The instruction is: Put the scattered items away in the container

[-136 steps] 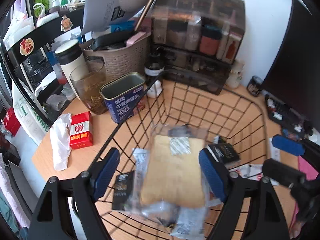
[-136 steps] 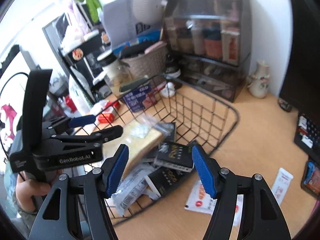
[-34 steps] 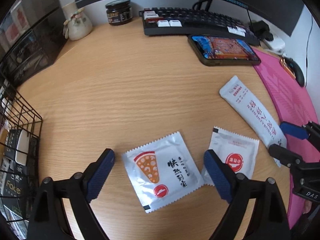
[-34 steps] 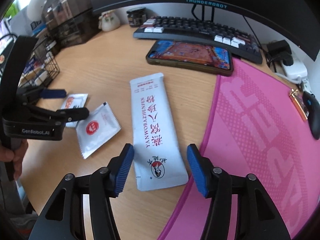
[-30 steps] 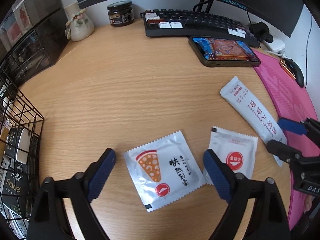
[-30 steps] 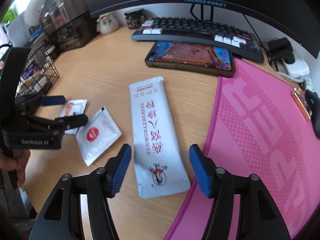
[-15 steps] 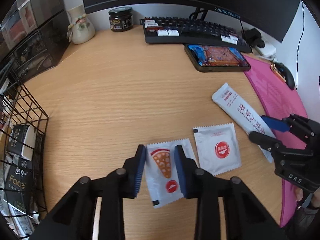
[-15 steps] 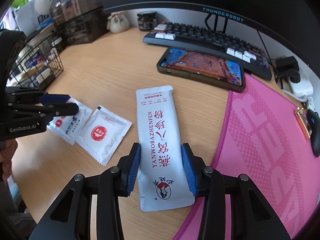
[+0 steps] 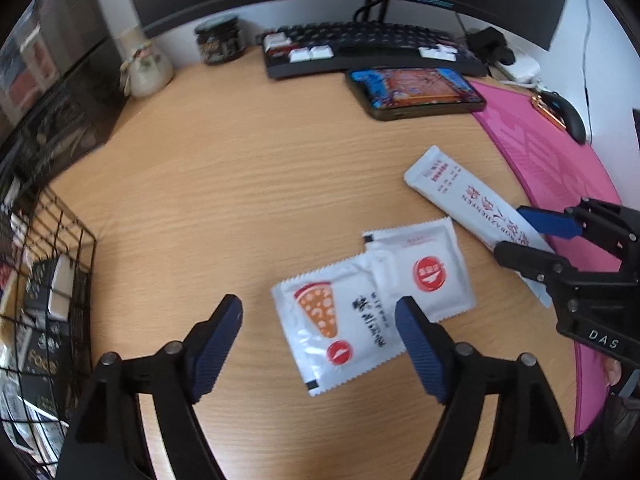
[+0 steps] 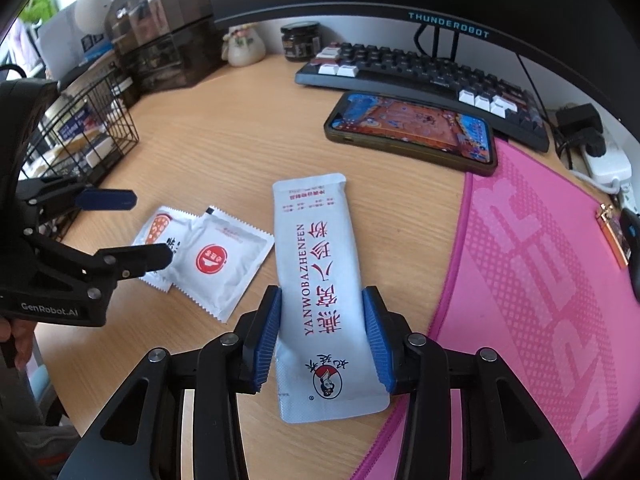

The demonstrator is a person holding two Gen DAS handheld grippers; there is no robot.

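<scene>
A white pizza-print sachet (image 9: 340, 320) lies flat on the wooden desk, its corner overlapping a white sachet with a round red logo (image 9: 428, 272). My left gripper (image 9: 316, 312) hovers over the pizza sachet with its jaws opening wide, and the pads do not touch it. To the right, my right gripper (image 10: 323, 296) is shut on a long white sachet (image 10: 316, 240), one pad on each long edge. The black wire basket (image 9: 80, 248) with several packets inside stands at the far left. The left gripper (image 10: 150, 228) also shows in the right wrist view, over both small sachets.
A phone (image 10: 412, 132) with a lit screen and a dark keyboard (image 10: 420, 72) lie behind the sachets, under a monitor. A pink mat (image 10: 540, 280) covers the desk on the right. A small vase (image 9: 146, 68), a jar (image 9: 220, 42) and dark drawers stand at the back left.
The left jaws closed around the pizza sachet half a second ago and have sprung wide again; the sachet now overlaps the red-logo one. The right jaws narrowed onto the long sachet and stayed there.
</scene>
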